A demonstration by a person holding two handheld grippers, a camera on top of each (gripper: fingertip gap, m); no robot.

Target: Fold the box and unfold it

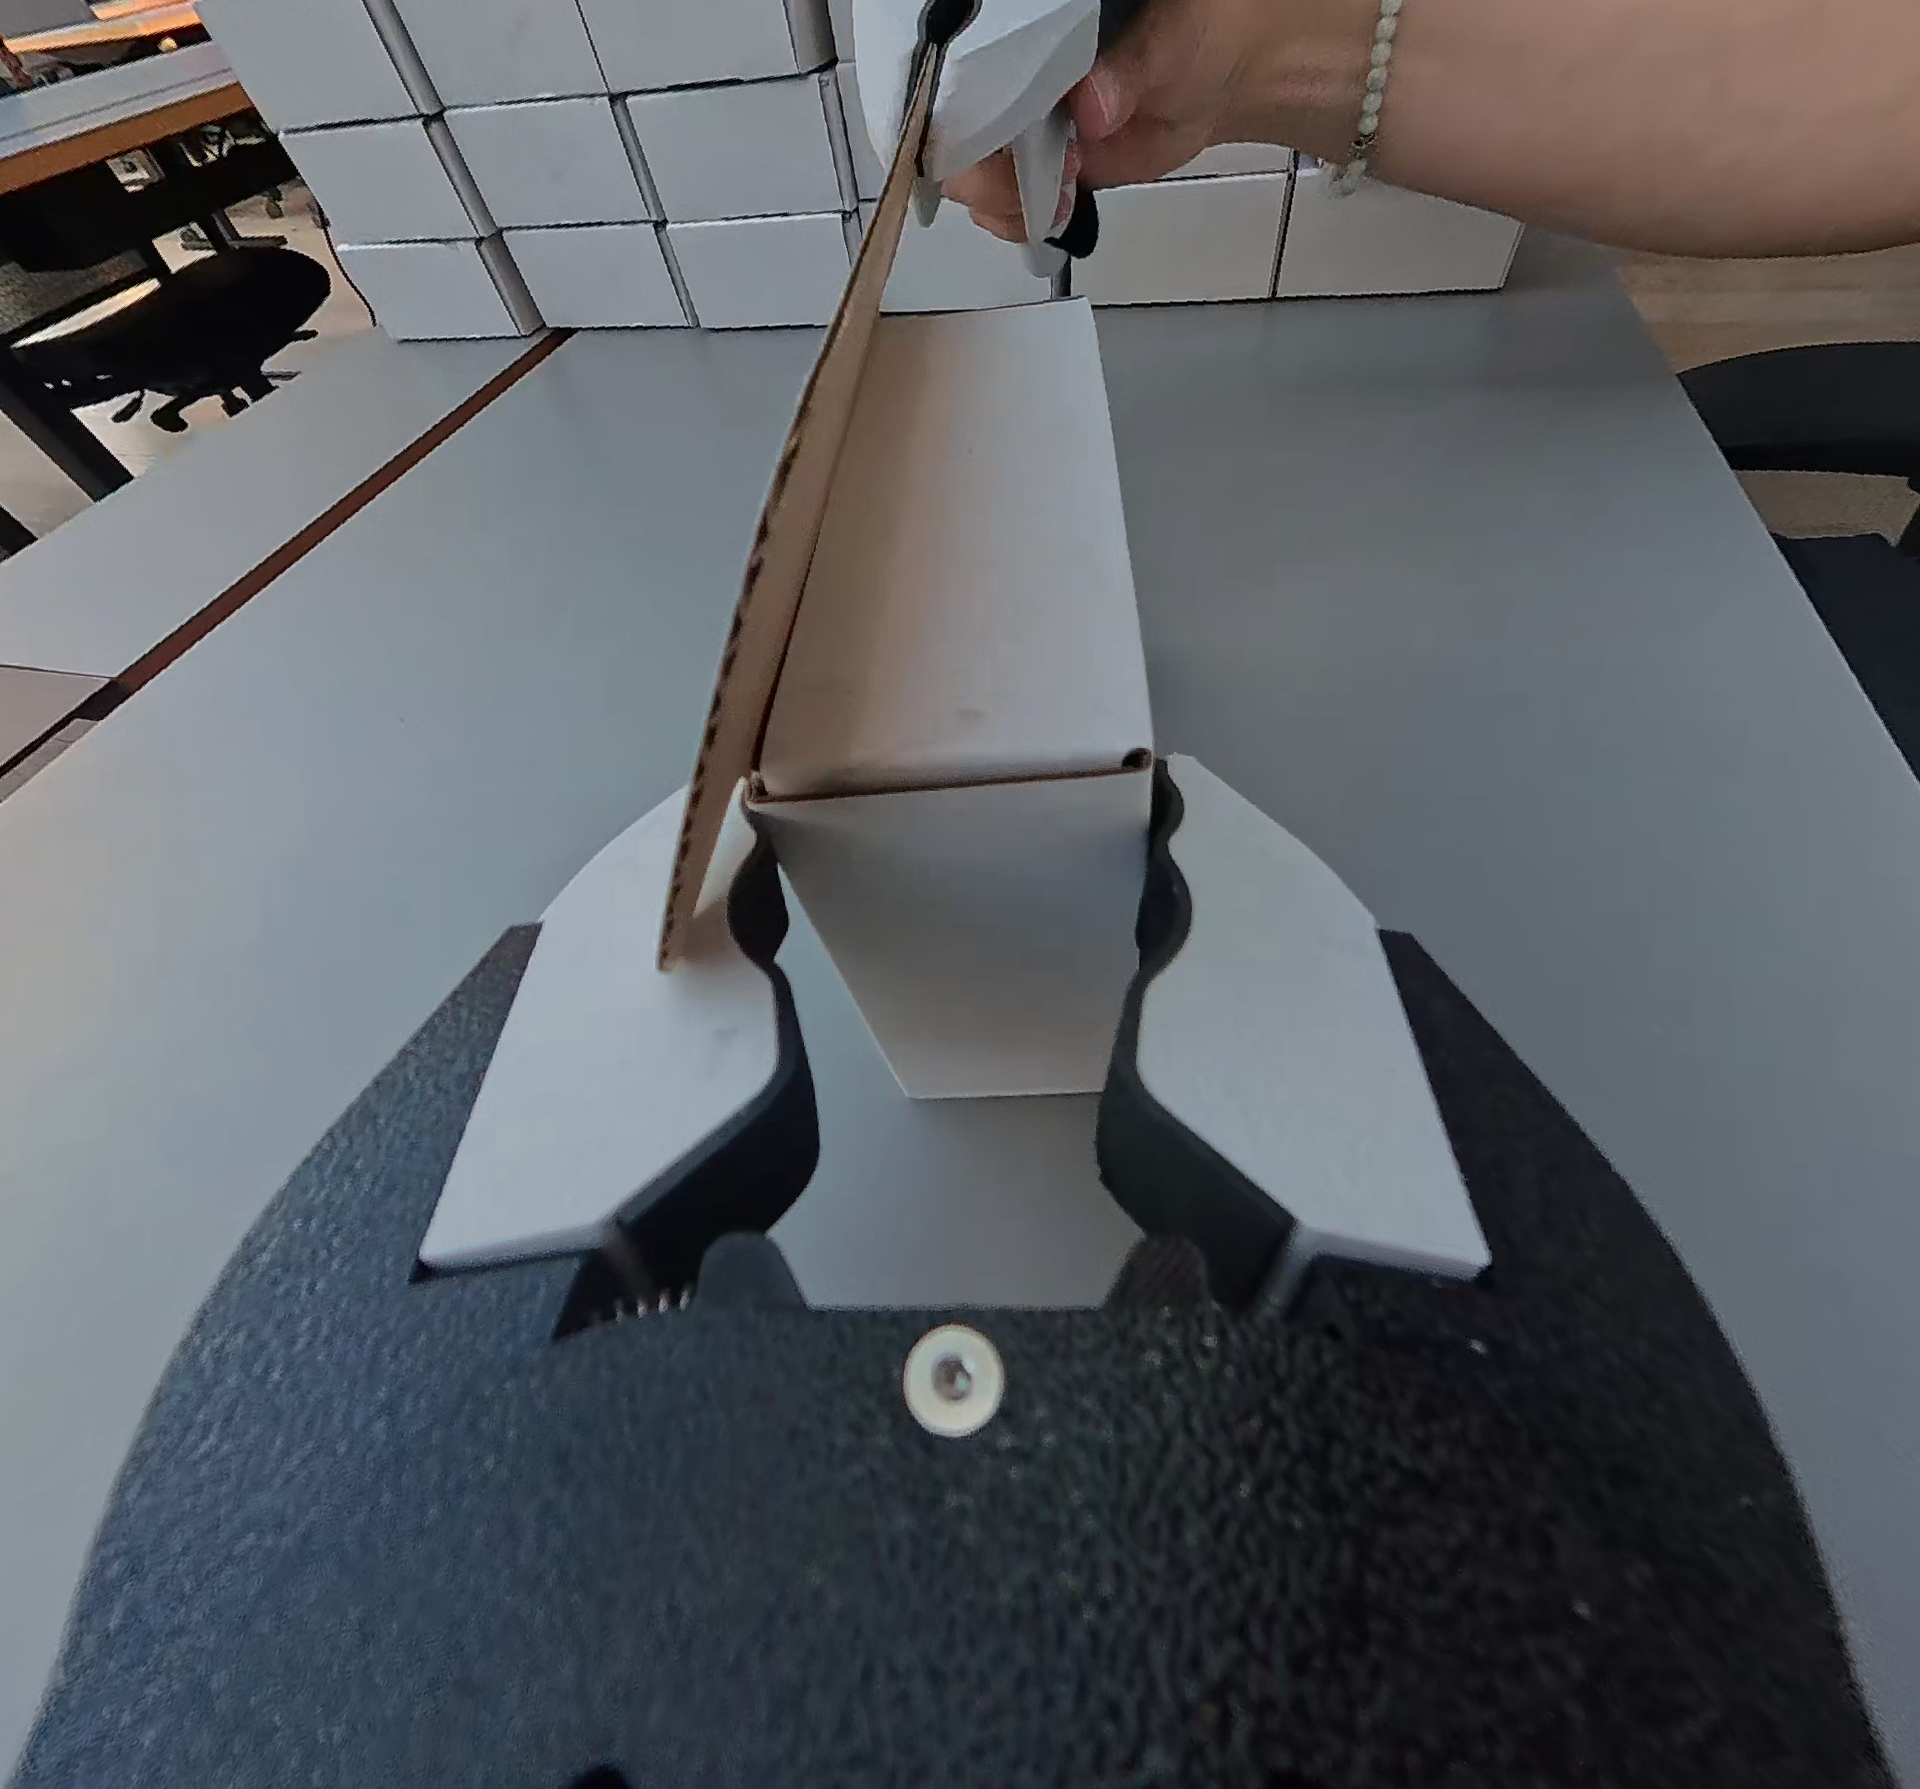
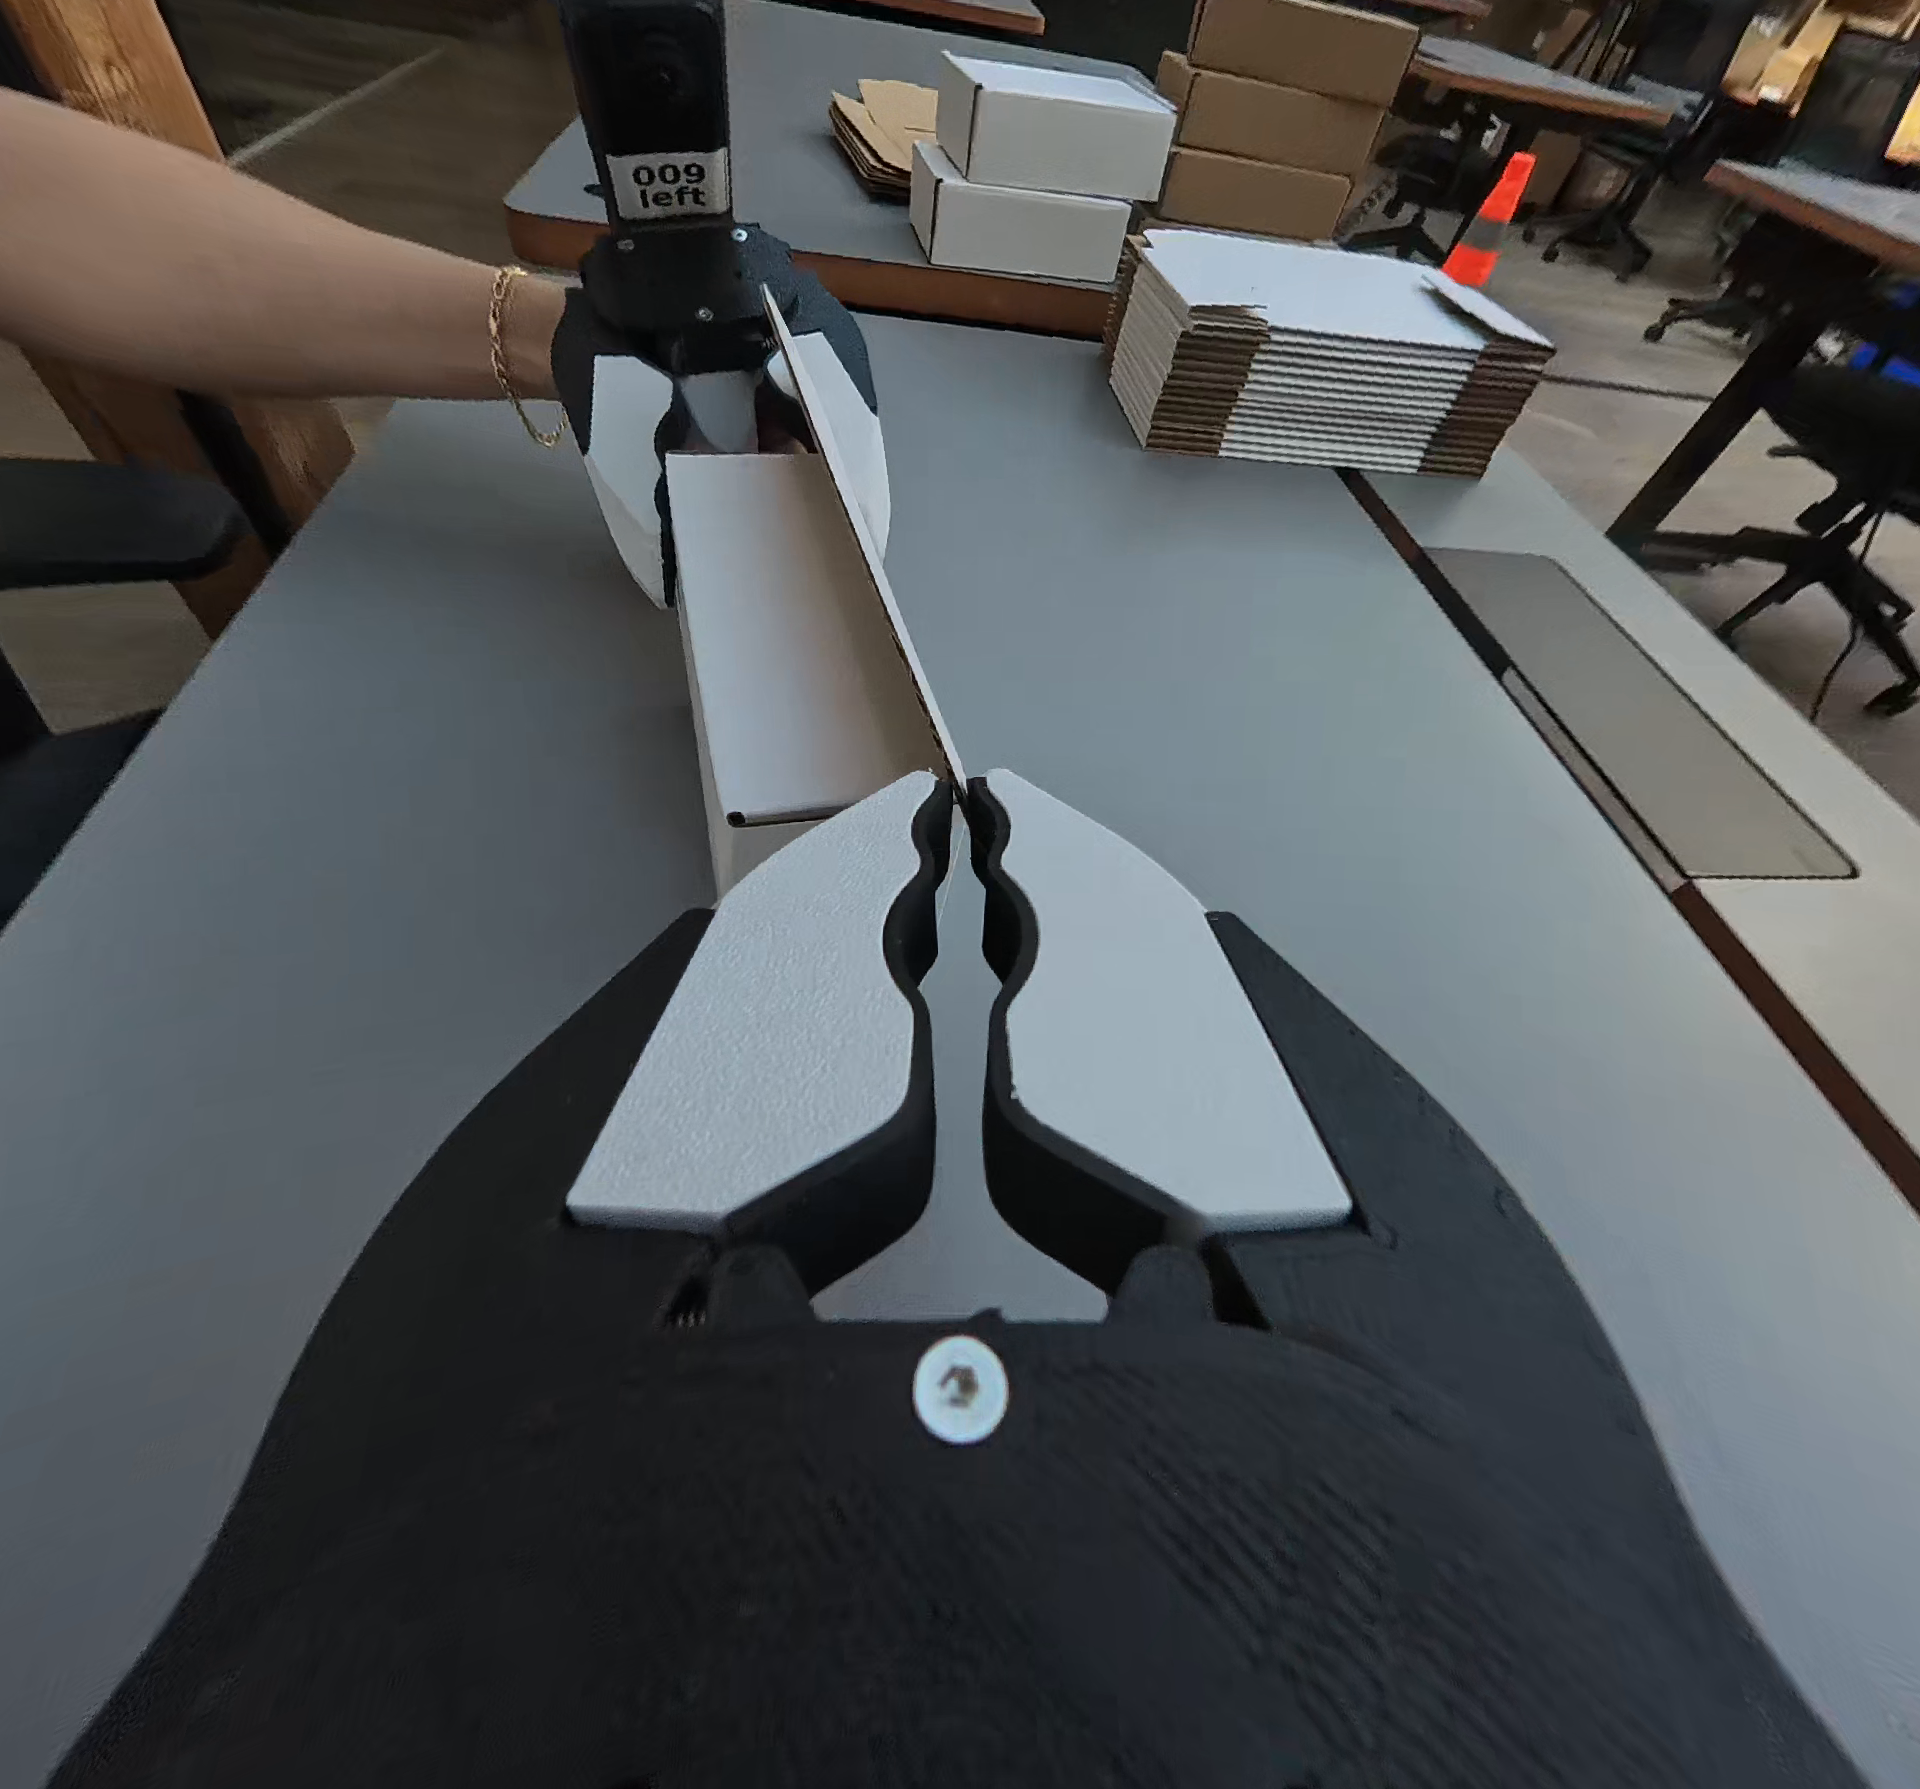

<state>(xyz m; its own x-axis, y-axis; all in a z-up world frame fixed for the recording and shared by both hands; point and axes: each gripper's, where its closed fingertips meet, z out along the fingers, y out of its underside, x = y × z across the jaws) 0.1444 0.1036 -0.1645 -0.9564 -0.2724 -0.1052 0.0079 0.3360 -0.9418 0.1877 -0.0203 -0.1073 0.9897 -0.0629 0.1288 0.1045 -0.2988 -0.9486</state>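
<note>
A long white cardboard box (image 1: 966, 576) stands on the grey table (image 1: 1455, 700). Its lid (image 1: 821, 492), brown on the inside, is raised almost upright along the box's left side. My left gripper (image 1: 961, 794) straddles the near end of the box, one finger against each side wall, shut on it. My right gripper (image 2: 961, 794) is shut on the thin edge of the lid (image 2: 862, 544) at the box's other end. It shows at the top of the left wrist view (image 1: 930, 170), held by a hand. The left gripper also shows far off in the right wrist view (image 2: 753, 513).
A wall of folded white boxes (image 1: 623, 129) stands along the table's far edge. In the right wrist view a stack of flat cardboard blanks (image 2: 1320, 368) lies on the table's far right. Behind it are white boxes (image 2: 1039, 150), brown boxes (image 2: 1288, 108) and an orange cone (image 2: 1496, 222).
</note>
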